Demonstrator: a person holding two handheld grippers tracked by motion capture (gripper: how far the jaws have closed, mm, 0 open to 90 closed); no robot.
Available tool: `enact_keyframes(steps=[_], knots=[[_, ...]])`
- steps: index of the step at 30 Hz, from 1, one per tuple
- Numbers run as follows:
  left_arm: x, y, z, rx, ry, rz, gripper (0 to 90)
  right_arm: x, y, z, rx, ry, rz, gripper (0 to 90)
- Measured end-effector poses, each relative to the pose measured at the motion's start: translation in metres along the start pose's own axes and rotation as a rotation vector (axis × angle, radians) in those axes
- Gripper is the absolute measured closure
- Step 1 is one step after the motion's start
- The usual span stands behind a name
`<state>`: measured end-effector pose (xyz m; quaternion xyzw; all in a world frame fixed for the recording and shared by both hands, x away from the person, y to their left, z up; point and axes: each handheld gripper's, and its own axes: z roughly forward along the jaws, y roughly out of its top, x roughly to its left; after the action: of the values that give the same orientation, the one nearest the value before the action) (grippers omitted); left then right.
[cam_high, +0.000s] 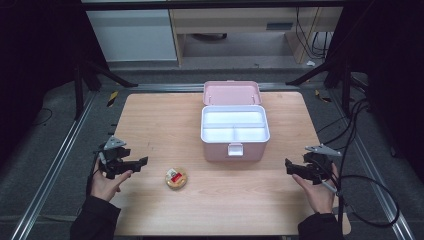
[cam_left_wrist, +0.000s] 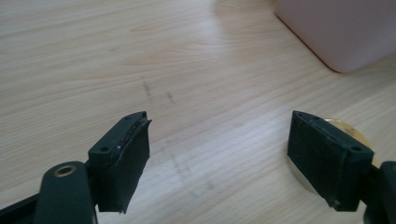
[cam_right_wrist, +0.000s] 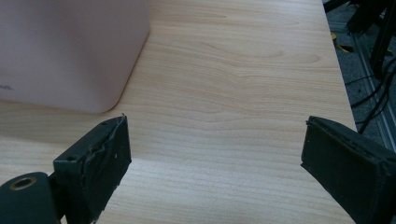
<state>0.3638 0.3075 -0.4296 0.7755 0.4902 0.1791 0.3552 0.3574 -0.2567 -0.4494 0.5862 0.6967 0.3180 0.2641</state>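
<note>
Both grippers, left and right, stood wide open and empty; likely approach stage, left next needing to close on the round packet beside it.

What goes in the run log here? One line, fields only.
left gripper: open, empty, beside round packet | right gripper: open, empty | pink box: lid open, tray empty | table
</note>
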Motion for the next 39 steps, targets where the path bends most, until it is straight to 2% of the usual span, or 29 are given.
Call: enact_keyframes(steps=[3, 4, 5, 8, 11, 15, 17, 18, 20, 24, 34, 38, 39], knots=[[-0.016, 0.002, 0.009, 0.04, -0.043, 0.034, 18.7, 0.004, -0.001, 0.003, 0.015, 0.012, -0.027, 8.6], [-0.016, 0.002, 0.009, 0.04, -0.043, 0.034, 17.5, 0.004, -0.001, 0.003, 0.015, 0.012, -0.027, 8.6], [-0.029, 0.001, 0.015, 0.075, -0.058, 0.065, 16.7, 0.007, -0.001, 0.004, 0.032, 0.014, -0.051, 8.2], [-0.043, 0.0, 0.022, 0.121, -0.074, 0.103, 15.3, 0.011, -0.002, 0.005, 0.045, 0.014, -0.068, 8.2], [-0.051, 0.001, 0.028, 0.148, -0.095, 0.126, 14.1, 0.012, -0.001, 0.005, 0.049, 0.019, -0.075, 8.4], [-0.057, 0.002, 0.031, 0.164, -0.118, 0.135, 13.2, 0.012, 0.0, 0.006, 0.061, 0.018, -0.076, 8.1], [-0.065, 0.004, 0.036, 0.194, -0.138, 0.147, 12.5, 0.011, -0.002, 0.007, 0.075, 0.021, -0.075, 8.0], [-0.065, 0.004, 0.036, 0.194, -0.138, 0.147, 11.8, 0.011, -0.002, 0.007, 0.075, 0.021, -0.075, 8.0], [-0.072, 0.006, 0.045, 0.212, -0.15, 0.163, 11.7, 0.01, -0.003, 0.01, 0.088, 0.025, -0.077, 7.7], [-0.078, 0.005, 0.054, 0.245, -0.152, 0.189, 11.1, 0.011, -0.004, 0.013, 0.11, 0.034, -0.096, 8.1], [-0.087, 0.003, 0.073, 0.326, -0.162, 0.206, 7.7, 0.015, -0.005, 0.017, 0.136, 0.034, -0.118, 7.9], [-0.088, 0.006, 0.084, 0.378, -0.146, 0.211, 7.6, 0.016, -0.005, 0.019, 0.145, 0.037, -0.121, 7.7], [-0.088, 0.006, 0.084, 0.378, -0.146, 0.211, 7.7, 0.016, -0.005, 0.019, 0.145, 0.038, -0.122, 7.7]])
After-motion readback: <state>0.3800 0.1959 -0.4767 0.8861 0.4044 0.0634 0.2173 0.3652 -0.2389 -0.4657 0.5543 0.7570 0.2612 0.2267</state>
